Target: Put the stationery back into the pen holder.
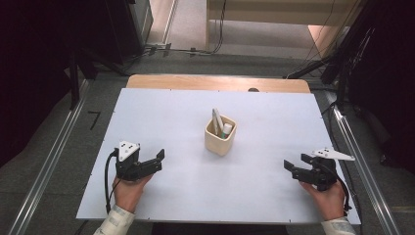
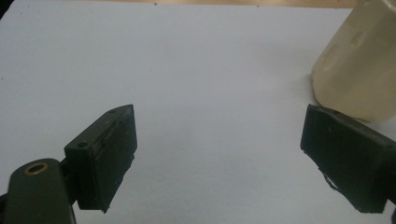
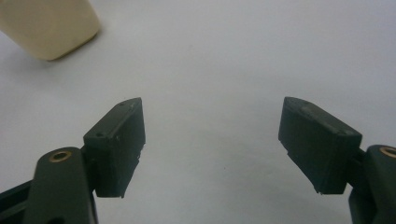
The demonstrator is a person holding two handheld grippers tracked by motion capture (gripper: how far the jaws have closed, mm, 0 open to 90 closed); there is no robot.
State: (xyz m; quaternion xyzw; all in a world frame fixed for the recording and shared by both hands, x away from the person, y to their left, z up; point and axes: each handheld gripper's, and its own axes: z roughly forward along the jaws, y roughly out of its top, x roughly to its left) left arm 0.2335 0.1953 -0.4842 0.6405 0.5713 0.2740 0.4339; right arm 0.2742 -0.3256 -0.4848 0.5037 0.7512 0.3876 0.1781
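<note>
A cream square cup [image 1: 220,135] stands upright near the middle of the white table sheet [image 1: 171,117], with a white tube and a smaller green-capped item sticking out of it. My left gripper [image 1: 159,160] rests low at the front left, open and empty, jaws pointing right toward the cup. In the left gripper view the cup [image 2: 359,60] sits at the upper right beyond my open gripper [image 2: 219,140]. My right gripper [image 1: 292,165] rests at the front right, open and empty, pointing left. The right gripper view has the cup [image 3: 46,25] at the upper left, past the open gripper [image 3: 212,128].
The white sheet covers a wooden table whose far edge [image 1: 218,82] shows bare wood. Metal rails [image 1: 49,166] run along both sides on the grey floor. Dark equipment and cables [image 1: 161,49] lie beyond the table's far end.
</note>
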